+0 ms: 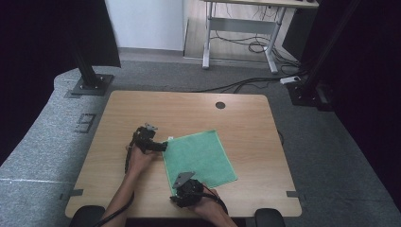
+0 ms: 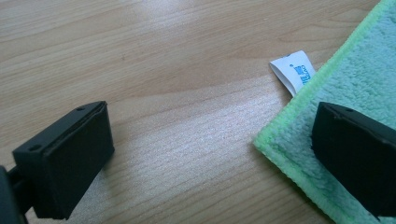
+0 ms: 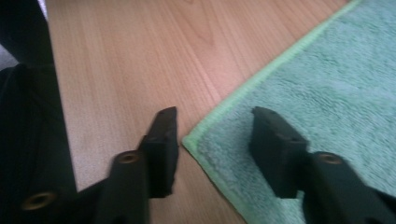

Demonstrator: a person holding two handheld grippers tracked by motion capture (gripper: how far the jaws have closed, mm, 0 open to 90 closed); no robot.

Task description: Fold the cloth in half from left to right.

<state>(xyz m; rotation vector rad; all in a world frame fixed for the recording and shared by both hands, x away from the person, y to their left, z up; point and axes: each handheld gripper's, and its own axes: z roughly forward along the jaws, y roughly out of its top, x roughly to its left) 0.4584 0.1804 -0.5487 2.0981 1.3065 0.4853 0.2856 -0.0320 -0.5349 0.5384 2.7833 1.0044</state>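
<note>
Green cloth flat mid-tabletop | left gripper apart, straddling 1 corner | right gripper apart, straddling near corner

Grey carpet, desk behind

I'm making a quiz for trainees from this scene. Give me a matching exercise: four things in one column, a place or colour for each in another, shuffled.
1. cloth
2. white label
3. left tongs
4. right tongs

A. open astride the cloth's near corner
B. green, lying flat on the table
C. open astride the cloth's far-left corner
D. sticking out from the cloth's edge

Pairs: 1-B, 2-D, 3-C, 4-A
</note>
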